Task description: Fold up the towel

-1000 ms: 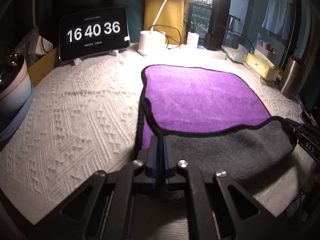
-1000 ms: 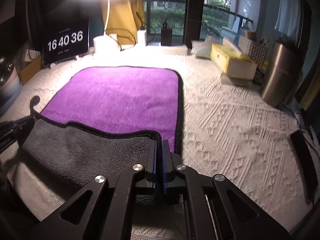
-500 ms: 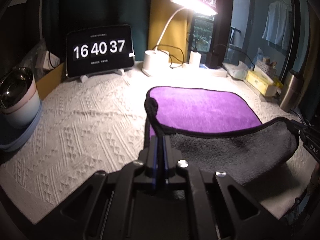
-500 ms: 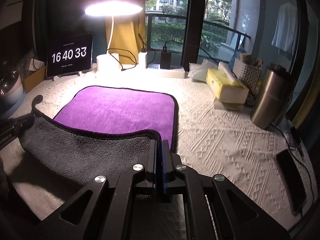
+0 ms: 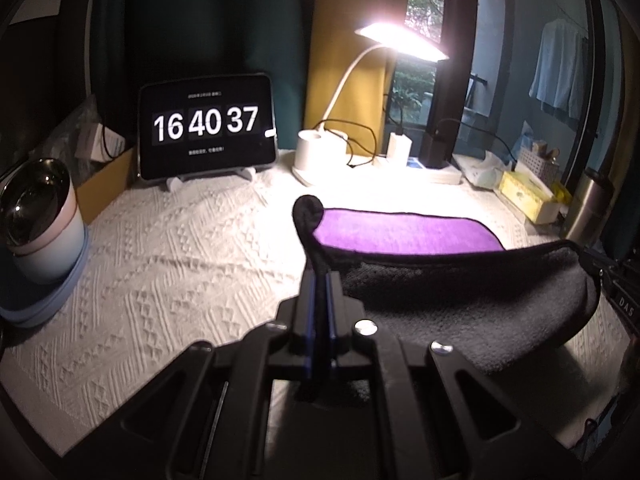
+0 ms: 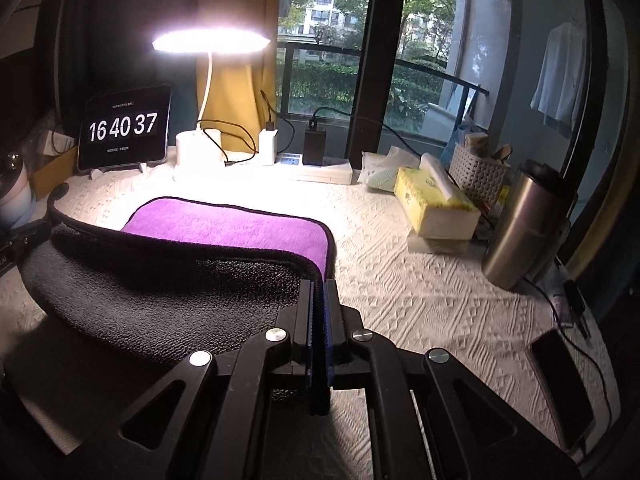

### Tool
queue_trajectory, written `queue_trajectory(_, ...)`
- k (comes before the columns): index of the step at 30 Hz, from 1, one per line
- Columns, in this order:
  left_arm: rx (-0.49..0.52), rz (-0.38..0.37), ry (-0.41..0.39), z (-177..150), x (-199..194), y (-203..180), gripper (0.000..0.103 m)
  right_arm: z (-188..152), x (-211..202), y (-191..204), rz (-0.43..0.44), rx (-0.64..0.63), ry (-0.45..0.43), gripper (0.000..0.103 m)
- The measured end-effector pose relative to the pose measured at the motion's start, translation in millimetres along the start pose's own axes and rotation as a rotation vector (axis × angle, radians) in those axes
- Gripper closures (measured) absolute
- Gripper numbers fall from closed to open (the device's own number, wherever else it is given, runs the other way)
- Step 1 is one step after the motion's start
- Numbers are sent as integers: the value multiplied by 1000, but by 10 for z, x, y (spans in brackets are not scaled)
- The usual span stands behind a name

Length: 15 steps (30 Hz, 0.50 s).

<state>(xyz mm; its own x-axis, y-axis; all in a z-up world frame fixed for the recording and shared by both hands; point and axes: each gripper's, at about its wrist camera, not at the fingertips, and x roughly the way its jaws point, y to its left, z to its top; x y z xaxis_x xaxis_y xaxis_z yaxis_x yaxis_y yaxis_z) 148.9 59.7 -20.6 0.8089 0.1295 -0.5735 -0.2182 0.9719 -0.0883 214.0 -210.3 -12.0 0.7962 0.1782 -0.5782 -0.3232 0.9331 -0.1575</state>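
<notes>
The towel (image 5: 404,234) is purple on top and dark grey underneath, with a black hem. Its far half lies flat on the white textured table cover (image 5: 168,264). Its near edge is lifted, so the grey underside (image 6: 160,292) hangs between the two grippers. My left gripper (image 5: 319,280) is shut on the near left corner. My right gripper (image 6: 319,286) is shut on the near right corner. Each gripper shows at the edge of the other's view: the right one (image 5: 616,292) and the left one (image 6: 20,240).
At the back stand a tablet clock (image 5: 206,130), a lit desk lamp (image 6: 210,42) and chargers with cables. A steel bowl (image 5: 36,216) is at the left. A tissue box (image 6: 436,204), basket, steel tumbler (image 6: 524,224) and phone (image 6: 562,384) are at the right.
Both grippers have risen and carried the near edge of the towel up and forward. More grey underside shows and less purple top is visible.
</notes>
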Motion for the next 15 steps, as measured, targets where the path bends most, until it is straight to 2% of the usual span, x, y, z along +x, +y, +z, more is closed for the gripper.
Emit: queue_trajectory(15, 6, 3, -18, 238, 255, -30, 98, 182, 282, -59, -4, -1, -8, 98)
